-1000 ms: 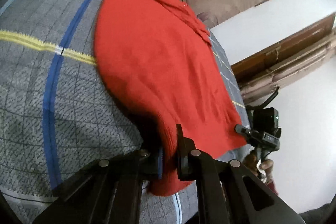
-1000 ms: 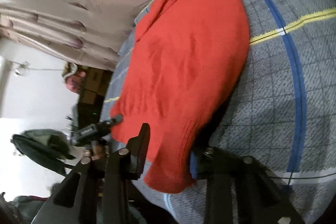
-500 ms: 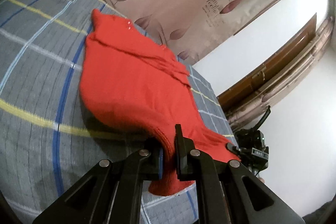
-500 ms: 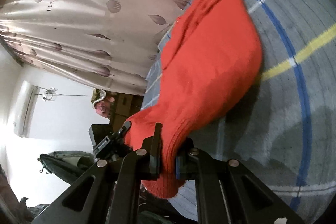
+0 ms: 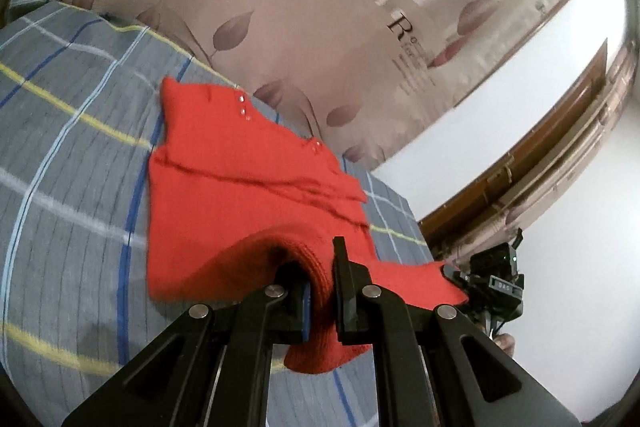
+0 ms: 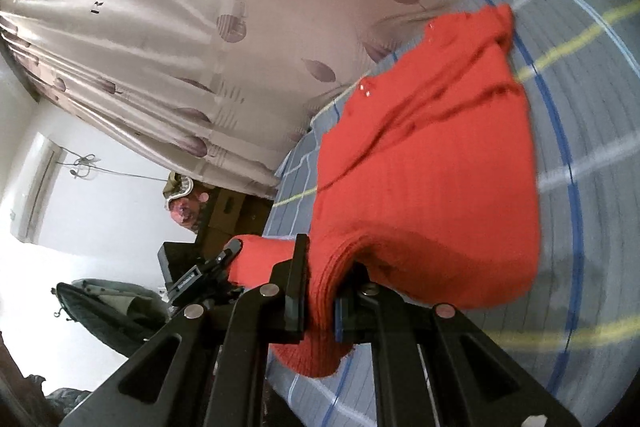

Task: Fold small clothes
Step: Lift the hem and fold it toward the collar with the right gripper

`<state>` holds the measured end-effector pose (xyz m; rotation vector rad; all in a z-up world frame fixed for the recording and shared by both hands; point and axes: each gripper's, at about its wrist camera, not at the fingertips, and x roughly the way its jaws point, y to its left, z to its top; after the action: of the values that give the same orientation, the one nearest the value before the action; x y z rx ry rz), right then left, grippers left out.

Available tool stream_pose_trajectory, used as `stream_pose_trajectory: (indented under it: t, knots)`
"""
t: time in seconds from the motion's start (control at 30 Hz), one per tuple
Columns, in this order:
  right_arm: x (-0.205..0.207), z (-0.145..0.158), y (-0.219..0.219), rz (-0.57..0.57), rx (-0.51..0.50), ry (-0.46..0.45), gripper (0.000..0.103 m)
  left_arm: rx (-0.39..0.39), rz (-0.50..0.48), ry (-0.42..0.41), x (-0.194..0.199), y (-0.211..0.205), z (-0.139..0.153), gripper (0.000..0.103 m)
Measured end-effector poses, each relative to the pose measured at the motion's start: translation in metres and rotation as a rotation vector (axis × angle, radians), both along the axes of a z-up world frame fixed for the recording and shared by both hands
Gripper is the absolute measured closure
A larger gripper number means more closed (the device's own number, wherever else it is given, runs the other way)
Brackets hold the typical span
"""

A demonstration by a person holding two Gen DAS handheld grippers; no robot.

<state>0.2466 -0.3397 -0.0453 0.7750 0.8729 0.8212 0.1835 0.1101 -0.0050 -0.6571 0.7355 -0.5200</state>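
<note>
A small red knit sweater [image 5: 248, 195] lies on a grey plaid bed sheet [image 5: 72, 187], its collar end with small buttons toward the curtain. My left gripper [image 5: 320, 291] is shut on one corner of the ribbed hem and holds it above the sheet. My right gripper [image 6: 320, 291] is shut on the other hem corner of the sweater [image 6: 432, 163], also lifted. The hem hangs between the two grippers. Each gripper shows in the other's view, the right one [image 5: 492, 287] and the left one [image 6: 200, 271].
A beige curtain [image 5: 320, 7] with leaf prints hangs behind the bed. A wooden door frame [image 5: 520, 167] stands at the right. Cardboard boxes [image 6: 228, 211] and a dark bag [image 6: 108, 307] sit beyond the bed's edge [image 6: 288, 195] in the right wrist view.
Both grippers have lifted the hem up and carried it toward the collar end. The right gripper's jaws, apart a second ago, have closed on the hem.
</note>
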Motion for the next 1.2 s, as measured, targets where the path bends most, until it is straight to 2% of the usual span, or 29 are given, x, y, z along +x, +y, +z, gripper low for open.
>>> stream_pose_trajectory:
  t: [0.13, 0.3, 0.57, 1.03, 1.2]
  knots:
    - [0.03, 0.008, 0.004, -0.003, -0.022, -0.008, 0.094, 0.049, 0.021, -0.02, 0.031, -0.003, 0.006, 0.094]
    - [0.069, 0.012, 0.008, -0.008, -0.066, -0.005, 0.094, 0.06, 0.051, -0.028, 0.063, -0.004, 0.009, 0.094]
    - [0.125, 0.002, 0.008, -0.038, -0.079, 0.03, 0.094, 0.111, 0.114, -0.019, 0.12, -0.006, -0.005, 0.094]
    - [0.204, -0.04, 0.013, -0.093, -0.076, 0.131, 0.094, 0.12, 0.18, 0.114, 0.204, 0.001, -0.059, 0.094]
    - [0.22, -0.055, 0.009, -0.105, -0.043, 0.169, 0.089, 0.098, 0.172, 0.16, 0.222, 0.001, -0.072, 0.093]
